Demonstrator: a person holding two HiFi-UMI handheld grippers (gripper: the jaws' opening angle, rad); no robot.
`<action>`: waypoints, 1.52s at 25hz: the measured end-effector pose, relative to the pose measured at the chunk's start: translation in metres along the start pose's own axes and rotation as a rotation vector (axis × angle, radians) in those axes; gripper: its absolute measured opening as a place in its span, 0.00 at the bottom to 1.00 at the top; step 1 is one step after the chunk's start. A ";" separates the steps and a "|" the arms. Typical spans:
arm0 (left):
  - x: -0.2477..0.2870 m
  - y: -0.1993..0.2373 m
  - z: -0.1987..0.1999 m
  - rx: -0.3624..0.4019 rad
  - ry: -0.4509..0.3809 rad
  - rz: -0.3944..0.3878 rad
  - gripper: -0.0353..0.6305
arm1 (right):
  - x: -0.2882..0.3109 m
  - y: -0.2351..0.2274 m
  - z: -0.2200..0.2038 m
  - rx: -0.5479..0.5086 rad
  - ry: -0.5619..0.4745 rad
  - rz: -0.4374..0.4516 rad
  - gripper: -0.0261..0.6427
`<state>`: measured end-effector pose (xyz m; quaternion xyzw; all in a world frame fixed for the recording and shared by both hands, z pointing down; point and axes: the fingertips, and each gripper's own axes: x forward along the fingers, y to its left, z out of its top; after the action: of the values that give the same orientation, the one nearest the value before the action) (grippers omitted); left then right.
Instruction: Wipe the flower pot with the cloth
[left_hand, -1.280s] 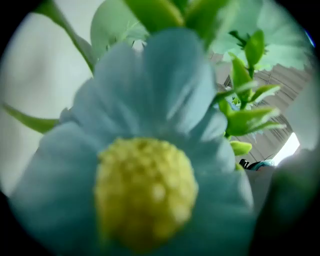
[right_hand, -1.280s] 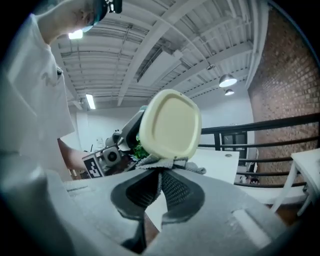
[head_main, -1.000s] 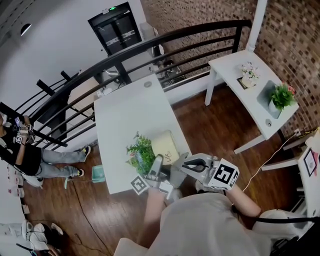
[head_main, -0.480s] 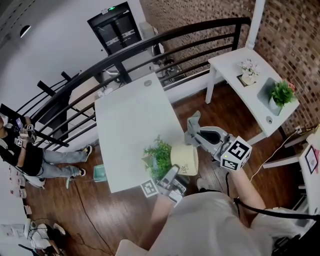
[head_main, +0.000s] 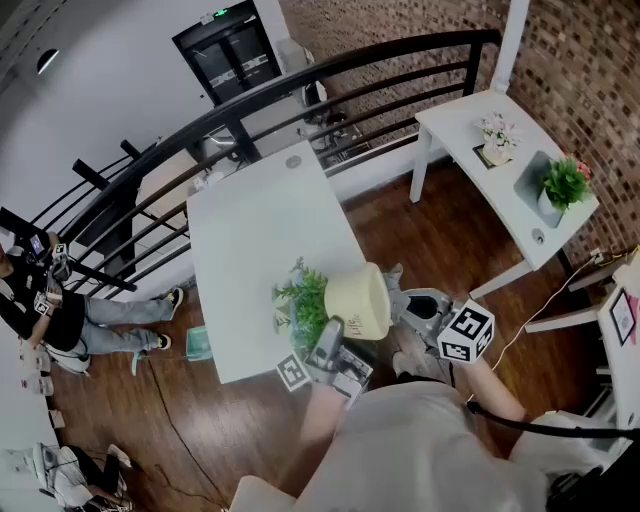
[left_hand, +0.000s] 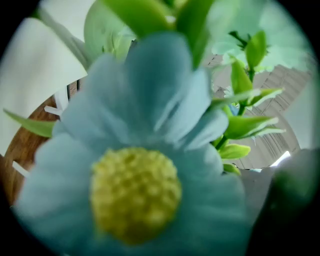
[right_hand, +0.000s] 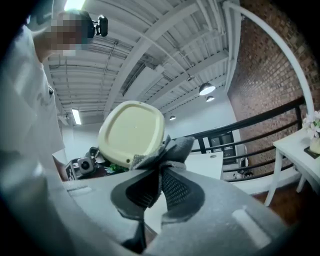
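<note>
A cream flower pot (head_main: 358, 300) with green leaves (head_main: 300, 300) hangs tilted above the near edge of the white table (head_main: 260, 230). My left gripper (head_main: 333, 345) holds it from below; in the left gripper view a pale blue flower with a yellow centre (left_hand: 135, 195) hides the jaws. The pot's flat bottom (right_hand: 132, 132) faces my right gripper (right_hand: 160, 170). That gripper is shut on a grey cloth (right_hand: 167, 150) bunched at its tips, close to the pot's bottom. In the head view the right gripper (head_main: 400, 292) sits just right of the pot.
A black railing (head_main: 300, 90) runs behind the table. At the right stands a second white table (head_main: 470, 125) bearing small potted plants (head_main: 560, 190). A person (head_main: 40, 300) sits on the floor at far left. A teal object (head_main: 197, 345) lies beside the table.
The pot has gone from the table top into the air and tilted, bottom turned rightward. My right gripper swung out to the right, then came back down next to the pot's bottom.
</note>
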<state>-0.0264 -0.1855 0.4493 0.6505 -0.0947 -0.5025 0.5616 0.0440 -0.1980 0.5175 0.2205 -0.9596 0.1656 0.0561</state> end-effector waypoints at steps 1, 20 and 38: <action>-0.001 0.001 0.004 0.007 -0.012 0.007 0.83 | -0.002 0.005 -0.002 -0.003 0.009 0.007 0.05; -0.023 0.014 -0.002 0.013 -0.013 0.050 0.82 | 0.004 0.042 0.100 -0.185 -0.193 0.092 0.05; -0.032 -0.003 0.001 0.038 -0.051 0.050 0.82 | 0.009 0.066 0.080 -0.186 -0.164 0.160 0.05</action>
<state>-0.0439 -0.1630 0.4649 0.6457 -0.1348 -0.5026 0.5589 0.0040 -0.1730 0.4241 0.1501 -0.9866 0.0615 -0.0158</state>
